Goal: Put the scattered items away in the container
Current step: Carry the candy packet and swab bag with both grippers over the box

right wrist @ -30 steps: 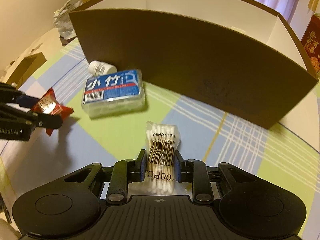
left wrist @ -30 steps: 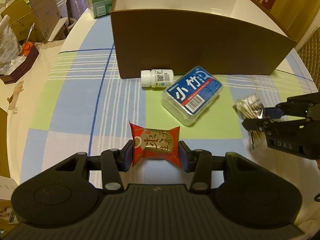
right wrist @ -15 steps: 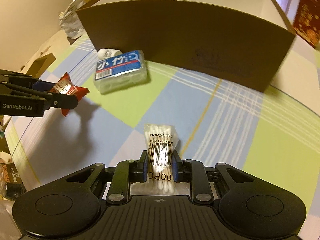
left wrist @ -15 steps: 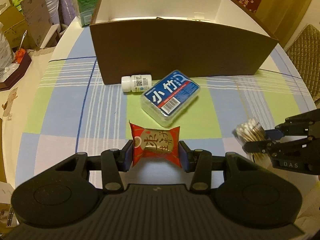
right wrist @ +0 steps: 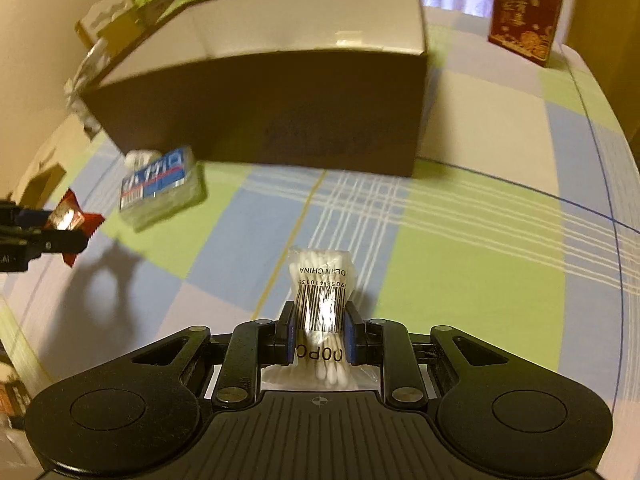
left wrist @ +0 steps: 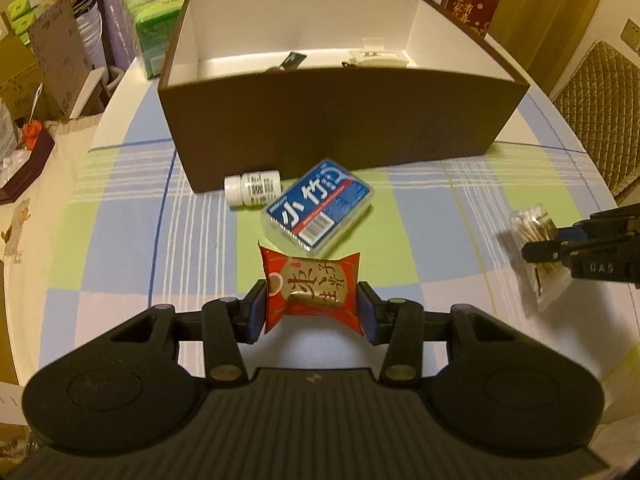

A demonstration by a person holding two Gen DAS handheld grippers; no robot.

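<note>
I see my left gripper [left wrist: 311, 309] clamped on the red snack packet [left wrist: 312, 291], low centre; right gripper [right wrist: 319, 334] pinching the cotton swab bag [right wrist: 321, 300]. Brown box [left wrist: 336, 120] sits above, upper frame.

**Clutter crowding the table's edges**

A green package [left wrist: 160, 16] is sitting at upper left, beside stacked cardboard boxes [left wrist: 36, 64]. A red gift bag [right wrist: 524, 12] is standing at upper right. A quilted chair back [left wrist: 596, 100] is showing at right. The checked tablecloth [left wrist: 120, 240] is covering the table.
</note>
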